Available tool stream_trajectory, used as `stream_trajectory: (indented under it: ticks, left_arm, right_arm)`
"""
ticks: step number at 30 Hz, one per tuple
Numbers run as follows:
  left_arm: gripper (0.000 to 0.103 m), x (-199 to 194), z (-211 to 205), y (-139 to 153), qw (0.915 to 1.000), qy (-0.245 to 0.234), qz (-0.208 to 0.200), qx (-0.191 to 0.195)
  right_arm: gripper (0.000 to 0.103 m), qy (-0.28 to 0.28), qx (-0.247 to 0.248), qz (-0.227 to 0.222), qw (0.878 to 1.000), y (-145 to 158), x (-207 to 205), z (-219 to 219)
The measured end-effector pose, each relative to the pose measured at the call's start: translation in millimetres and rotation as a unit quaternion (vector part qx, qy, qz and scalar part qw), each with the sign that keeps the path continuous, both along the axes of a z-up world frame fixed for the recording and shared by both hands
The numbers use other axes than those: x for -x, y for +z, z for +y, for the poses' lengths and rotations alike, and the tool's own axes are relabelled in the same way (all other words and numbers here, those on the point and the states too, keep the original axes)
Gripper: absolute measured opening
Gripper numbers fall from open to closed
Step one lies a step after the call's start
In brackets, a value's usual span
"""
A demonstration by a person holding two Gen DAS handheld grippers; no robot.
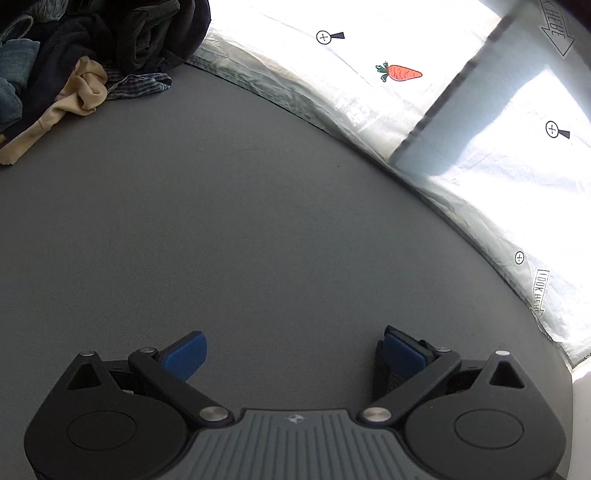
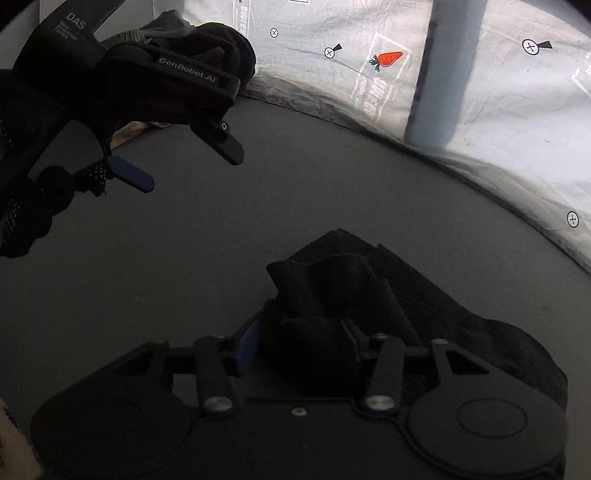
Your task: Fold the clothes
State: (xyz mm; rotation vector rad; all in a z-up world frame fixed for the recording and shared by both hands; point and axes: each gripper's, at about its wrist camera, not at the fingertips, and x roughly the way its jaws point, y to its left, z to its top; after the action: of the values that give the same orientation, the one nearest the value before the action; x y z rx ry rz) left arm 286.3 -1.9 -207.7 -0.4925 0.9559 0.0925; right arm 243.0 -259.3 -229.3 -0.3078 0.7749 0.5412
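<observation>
The right claw [image 2: 301,345] is pinching a bunched fold of a black garment [image 2: 424,306] between its 2 blue-padded fingers [image 2: 246,347]; the rest of the cloth trails ahead and to the right of it, lying on the grey bench [image 2: 184,277]. The left claw [image 1: 291,354] is spread wide with nothing between its fingers, hovering over bare bench. Far ahead and to its left sits a pile of dark clothes [image 1: 122,33] with a tan piece [image 1: 70,96] at its near edge. Ahead and to its right, beyond the bench edge, hangs a pale sheet [image 1: 424,122] printed with a carrot [image 1: 402,72]. In the right wrist view the left claw is up to the left, held by a gloved hand [image 2: 33,206].
</observation>
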Motion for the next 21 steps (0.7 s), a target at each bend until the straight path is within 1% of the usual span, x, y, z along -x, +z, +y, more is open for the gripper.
stream_trajectory:
  ticks: [1,3,4,5,6,8,9,10,11,12,13,14,15,16,18,19,20,21]
  left_arm:
    - [0.101,-8.7,-12.3,-9.8,0.9997,-0.022,0.007,0.001]
    - [0.101,-18.5,-30.6,-17.5,0.9982,-0.057,0.018,-0.004]
    - [0.101,-23.8,-39.5,-20.4,0.9971,-0.073,0.021,-0.007]
    - [0.101,-29.0,-47.6,-21.6,0.9959,-0.088,0.02,-0.007]
    - [0.101,-33.0,-54.4,-22.1,0.9949,-0.099,0.017,-0.007]
    - [0.101,-39.7,-64.9,-22.6,0.9937,-0.111,0.014,-0.005]
    - [0.101,-41.8,-67.5,-22.5,0.9937,-0.111,0.015,-0.001]
    - [0.101,-43.7,-69.6,-22.3,0.9938,-0.11,0.016,0.003]
    - [0.101,-44.7,-69.7,-21.9,0.994,-0.109,0.015,0.005]
    - [0.101,-45.5,-69.6,-21.3,0.9942,-0.107,0.015,0.007]
    - [0.101,-45.2,-68.3,-19.6,0.9946,-0.103,0.012,0.004]
    - [0.101,-43.6,-66.1,-17.8,0.9951,-0.098,0.01,0.0]
    - [0.101,-41.8,-63.6,-16.8,0.9956,-0.093,0.009,-0.003]
    - [0.101,-39.8,-60.9,-16.2,0.9961,-0.087,0.009,-0.005]
    - [0.101,-34.6,-53.7,-17.5,0.9973,-0.072,0.014,-0.005]
    - [0.101,-32.2,-51.1,-18.8,0.9977,-0.066,0.016,-0.005]
    - [0.101,-30.0,-49.1,-20.4,0.9979,-0.061,0.019,-0.004]
    - [0.101,-28.3,-48.5,-22.4,0.9979,-0.06,0.023,-0.004]
  right_arm:
    - [0.055,-0.014,-0.002,-0.002,1.0,6.9,-2.1,-7.8]
    - [0.058,-0.047,-0.014,-0.002,0.999,20.1,-7.7,-26.8]
    - [0.061,-0.076,-0.025,-0.001,0.997,25.9,-11.4,-40.6]
    - [0.067,-0.108,-0.032,0.001,0.994,29.5,-14.8,-54.1]
    - [0.073,-0.139,-0.039,0.004,0.989,32.6,-18.0,-67.4]
    - [0.073,-0.217,-0.059,0.021,0.974,30.0,-24.6,-103.5]
    - [0.073,-0.241,-0.064,0.033,0.968,25.5,-29.4,-113.3]
    - [0.07,-0.245,-0.062,0.038,0.967,21.6,-33.2,-116.6]
    - [0.064,-0.245,-0.06,0.041,0.967,18.0,-36.7,-118.9]
    - [0.06,-0.233,-0.055,0.037,0.97,14.4,-39.1,-113.3]
    - [0.059,-0.216,-0.055,0.036,0.974,10.9,-42.7,-106.3]
    - [0.053,-0.199,-0.057,0.035,0.978,7.3,-46.6,-99.2]
    - [0.043,-0.182,-0.059,0.035,0.981,3.7,-50.5,-92.2]
    - [0.039,-0.168,-0.073,0.051,0.982,-0.4,-54.8,-85.7]
    - [0.021,-0.141,-0.1,0.088,0.981,-11.5,-62.4,-67.9]
    - [0.018,-0.125,-0.108,0.103,0.981,-16.2,-62.0,-60.1]
    - [0.016,-0.102,-0.098,0.101,0.985,-19.0,-55.3,-49.3]
    - [0.015,-0.076,-0.08,0.088,0.99,-19.9,-45.2,-38.9]
